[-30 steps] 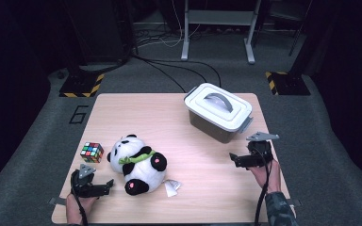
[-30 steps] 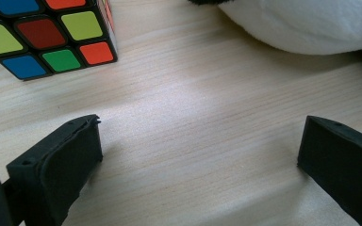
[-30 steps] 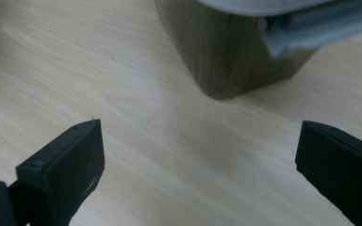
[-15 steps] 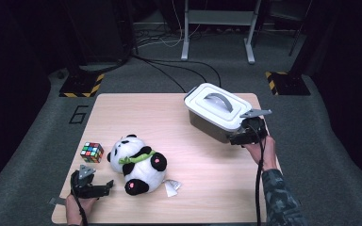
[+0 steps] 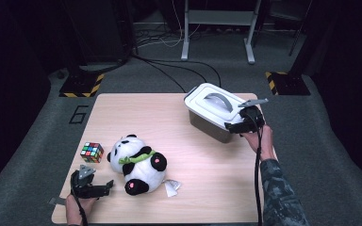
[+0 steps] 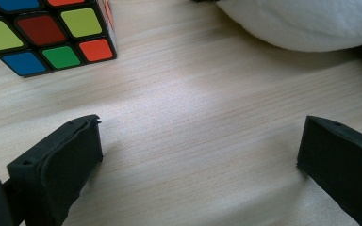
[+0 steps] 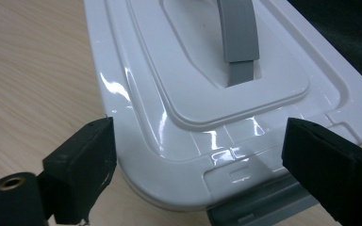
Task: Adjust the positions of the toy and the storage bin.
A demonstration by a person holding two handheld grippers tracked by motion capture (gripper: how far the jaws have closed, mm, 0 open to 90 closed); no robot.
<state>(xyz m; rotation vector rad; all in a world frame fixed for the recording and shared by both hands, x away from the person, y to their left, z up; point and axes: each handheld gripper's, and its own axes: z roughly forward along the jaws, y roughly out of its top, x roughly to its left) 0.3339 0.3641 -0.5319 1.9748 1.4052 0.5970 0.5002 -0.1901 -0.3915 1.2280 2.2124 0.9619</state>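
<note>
Moved up from the table's near right, the right gripper [image 5: 239,123] hangs over the glossy rounded plastic box lid [image 7: 226,94], jaws narrowing, grasping nothing; left gripper [image 5: 104,187] released.

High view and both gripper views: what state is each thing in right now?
Storage box: upright, closed.
Lid: seated on the box, grey handle lying flat.
Panda plush: lying on the table.
Puzzle cube: scrambled, resting flat, untouched.
Left gripper: jaws open, nothing between them.
Right gripper: jaws open astride the lid's near end, just been closing, not yet pressing.
</note>
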